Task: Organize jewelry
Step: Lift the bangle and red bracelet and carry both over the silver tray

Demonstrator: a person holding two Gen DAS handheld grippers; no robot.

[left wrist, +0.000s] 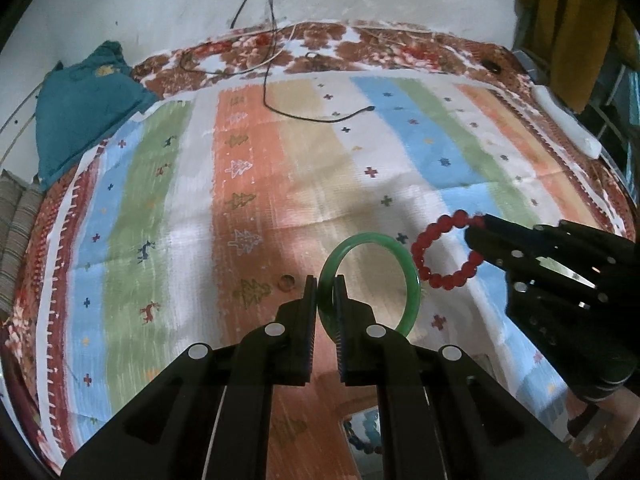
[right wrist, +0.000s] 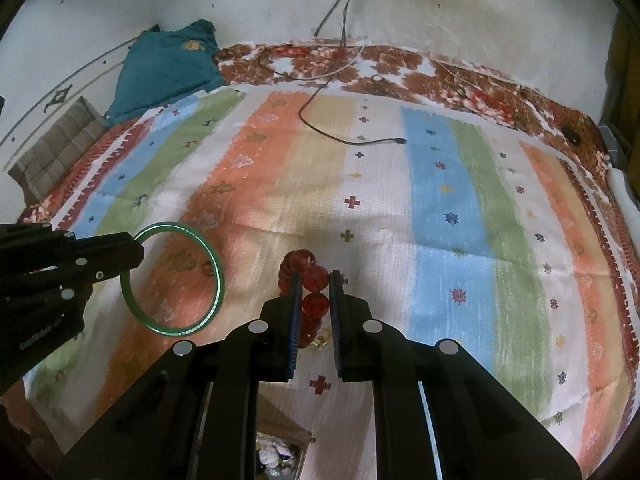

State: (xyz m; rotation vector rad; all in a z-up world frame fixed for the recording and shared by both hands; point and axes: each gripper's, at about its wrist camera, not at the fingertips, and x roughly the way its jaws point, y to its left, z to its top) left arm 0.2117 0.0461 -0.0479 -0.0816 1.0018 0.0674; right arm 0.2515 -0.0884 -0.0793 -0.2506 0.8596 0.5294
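Observation:
My left gripper point(left wrist: 325, 280) is shut on a green jade bangle point(left wrist: 414, 280) and holds it upright above the striped cloth point(left wrist: 248, 184). In the right wrist view the bangle point(right wrist: 216, 280) hangs from the left gripper point(right wrist: 138, 254) at the left. My right gripper point(right wrist: 314, 278) is shut on a red bead bracelet point(right wrist: 314, 276), held edge-on between its pads. In the left wrist view the red bracelet point(left wrist: 428, 240) hangs as a ring from the right gripper point(left wrist: 478, 228), just right of the bangle. A box with jewelry shows below the fingers in the right wrist view point(right wrist: 280, 454) and in the left wrist view point(left wrist: 362, 432).
A black cable point(left wrist: 320, 118) lies on the far part of the cloth. A teal garment point(left wrist: 80, 108) lies at the far left by the wall. A small brown round object point(left wrist: 287, 281) lies on the cloth left of the bangle. A white object point(left wrist: 568, 120) lies at the right edge.

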